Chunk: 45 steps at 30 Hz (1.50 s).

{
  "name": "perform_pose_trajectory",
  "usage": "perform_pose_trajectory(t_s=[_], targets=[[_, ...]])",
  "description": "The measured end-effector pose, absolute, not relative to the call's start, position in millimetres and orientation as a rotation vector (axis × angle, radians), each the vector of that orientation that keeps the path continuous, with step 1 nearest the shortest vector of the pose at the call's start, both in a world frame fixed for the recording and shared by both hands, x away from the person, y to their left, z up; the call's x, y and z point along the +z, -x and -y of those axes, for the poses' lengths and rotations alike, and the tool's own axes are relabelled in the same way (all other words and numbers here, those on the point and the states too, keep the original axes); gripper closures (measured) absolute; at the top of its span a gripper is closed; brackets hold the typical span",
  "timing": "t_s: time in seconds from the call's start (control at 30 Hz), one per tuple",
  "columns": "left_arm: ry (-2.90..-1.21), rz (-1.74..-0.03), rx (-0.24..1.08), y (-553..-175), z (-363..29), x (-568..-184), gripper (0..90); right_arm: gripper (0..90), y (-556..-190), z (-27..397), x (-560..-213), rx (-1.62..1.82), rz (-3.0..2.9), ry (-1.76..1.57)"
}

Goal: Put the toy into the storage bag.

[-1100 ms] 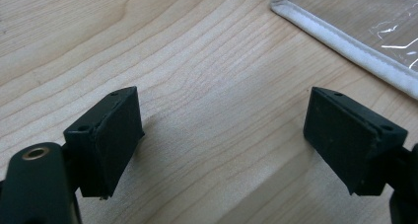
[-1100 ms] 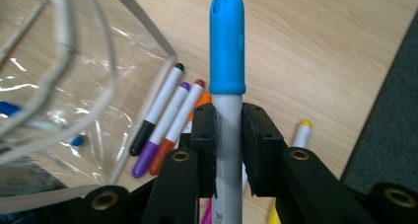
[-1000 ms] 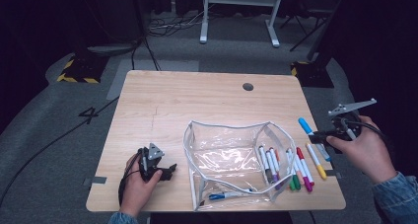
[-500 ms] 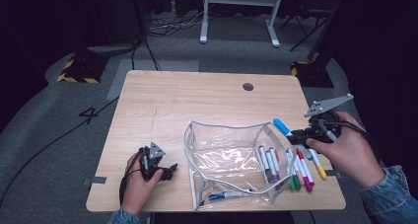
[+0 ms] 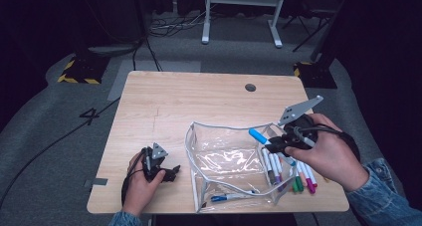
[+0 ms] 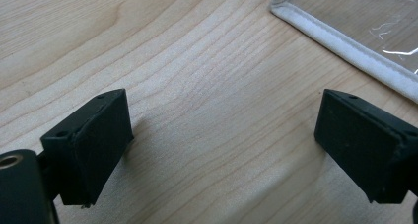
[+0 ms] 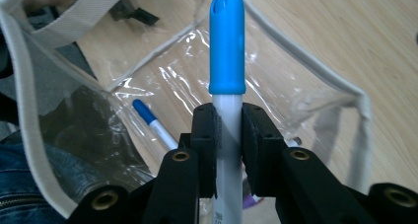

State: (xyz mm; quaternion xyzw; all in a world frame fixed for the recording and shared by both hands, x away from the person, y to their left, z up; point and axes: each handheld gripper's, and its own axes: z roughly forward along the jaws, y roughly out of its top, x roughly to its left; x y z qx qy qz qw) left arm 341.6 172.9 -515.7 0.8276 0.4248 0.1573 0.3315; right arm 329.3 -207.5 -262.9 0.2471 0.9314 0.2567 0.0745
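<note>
Right tool (image 5: 272, 143) at centre right of the high view, clenched on a white marker with a bright blue cap (image 5: 259, 136), cap aimed toward the middle of the frame, over the right rim of the clear plastic pouch with white fabric edging (image 5: 191, 151). That pouch lies open in the lower middle of the pale wooden table (image 5: 189, 99), and one blue-capped marker (image 5: 228, 197) is lying inside at its lower edge. A row of coloured markers (image 5: 293, 173) lies on the table under the right hand (image 5: 331, 156), purple, green and pink caps among them. Lower left, the left tool (image 5: 166, 172) rests on the wood, held in the left hand (image 5: 139, 183).

Over to the left gripper view: jaws spread wide, nothing between them, smooth wood grain below and the pouch's white stitched edge (image 6: 345, 41) in the upper right corner.

Right gripper view now: jaws pinch the white barrel (image 7: 227, 135) just below the glossy blue cap (image 7: 227, 41), dead centre. Behind it sags the crinkly, see-through pouch wall (image 7: 172, 81).

That marker should be light, stiff and a bit slippery; mid-barrel looks the safe place to grip. The pouch is floppy film, so its fabric rim is the place to take it.
</note>
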Motion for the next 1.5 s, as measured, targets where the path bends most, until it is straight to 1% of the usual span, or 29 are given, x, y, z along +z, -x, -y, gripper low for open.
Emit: perform_pose_trajectory(t_s=[0.23,0.27,0.33,0.6,0.83,0.87,1.0,1.17,1.5], targets=[[-2.177,-1.109,0.408,-343,-171,-516,2.8,77.3,-325,182,-270,0.754,-2.859,-0.634],[-2.187,-1.110,0.385,-344,-170,-516,1.9,77.3,-325,179,-271,0.748,-2.868,-0.627],[-2.184,-1.108,0.401,-344,-169,-516,0.2,77.3,-325,176,-273,0.744,-2.877,-0.617],[-2.185,-1.108,0.402,-345,-169,-516,0.0,77.3,-326,148,-291,0.665,-2.967,-0.500],[-2.185,-1.109,0.402,-345,-169,-516,0.0,77.3,-326,134,-306,0.583,-3.032,-0.423],[-2.185,-1.109,0.402,-345,-169,-516,0.0,77.3,-325,130,-313,0.549,-3.050,-0.404],[-2.185,-1.109,0.402,-345,-169,-516,0.0,77.3,-324,124,-322,0.504,-3.082,-0.381],[-2.187,-1.113,0.399,-345,-169,-516,0.0,77.3,-327,115,-342,0.411,-3.157,-0.286],[-2.187,-1.113,0.399,-345,-169,-516,0.0,77.2,-333,105,-371,0.289,-3.219,-0.244]])
